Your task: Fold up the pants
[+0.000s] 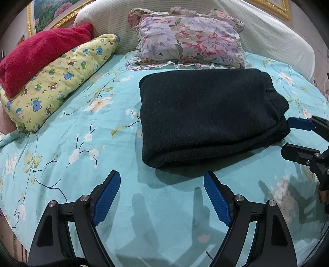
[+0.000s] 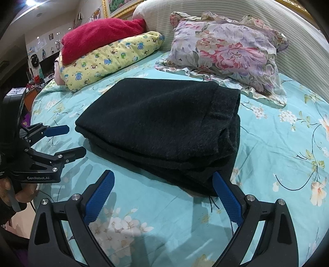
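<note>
The dark pants [image 1: 209,115] lie folded in a thick pile on the bed [image 1: 82,156]. The left tongs [image 1: 162,195] and right tongs [image 2: 164,193] are both open, holding nothing.

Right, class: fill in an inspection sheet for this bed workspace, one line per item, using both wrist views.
Surface: teal floral bedsheet, lightly wrinkled.
Job's things: black pants lying in a folded stack of layers, held by neither gripper.
Clutter: floral pillow, yellow cartoon-print quilt with a red blanket on top.
Grippers: left gripper open, short of the pants; right gripper open, one fingertip at the stack's near corner.
Cables: nothing seen; a dark loose thread trails from the pants.
Surroundings: striped headboard, gilt-framed picture.
</note>
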Demonstrator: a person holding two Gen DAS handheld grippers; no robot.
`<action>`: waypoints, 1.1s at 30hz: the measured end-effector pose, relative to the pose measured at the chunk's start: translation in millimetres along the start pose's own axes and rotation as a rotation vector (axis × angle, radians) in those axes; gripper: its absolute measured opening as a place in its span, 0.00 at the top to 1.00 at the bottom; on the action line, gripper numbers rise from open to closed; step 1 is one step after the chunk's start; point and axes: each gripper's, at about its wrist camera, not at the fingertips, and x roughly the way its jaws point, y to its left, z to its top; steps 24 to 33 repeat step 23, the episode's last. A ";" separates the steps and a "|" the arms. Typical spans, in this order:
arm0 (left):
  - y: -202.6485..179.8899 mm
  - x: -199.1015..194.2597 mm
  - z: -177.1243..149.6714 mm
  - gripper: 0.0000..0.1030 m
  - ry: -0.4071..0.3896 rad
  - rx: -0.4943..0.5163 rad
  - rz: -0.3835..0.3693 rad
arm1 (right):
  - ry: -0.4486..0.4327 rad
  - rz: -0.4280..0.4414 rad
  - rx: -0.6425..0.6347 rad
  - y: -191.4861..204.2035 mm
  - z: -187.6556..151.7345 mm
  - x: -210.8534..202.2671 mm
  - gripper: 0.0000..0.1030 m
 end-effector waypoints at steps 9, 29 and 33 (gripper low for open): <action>5.2 -2.7 11.9 0.19 -0.028 -0.043 0.008 | -0.029 0.001 0.032 -7.0 4.9 -7.4 0.06; -2.9 -1.2 20.1 0.19 -0.016 -0.036 0.015 | -0.048 -0.008 0.055 -12.7 4.2 -11.7 0.07; -2.9 -1.2 20.1 0.19 -0.016 -0.036 0.015 | -0.048 -0.008 0.055 -12.7 4.2 -11.7 0.07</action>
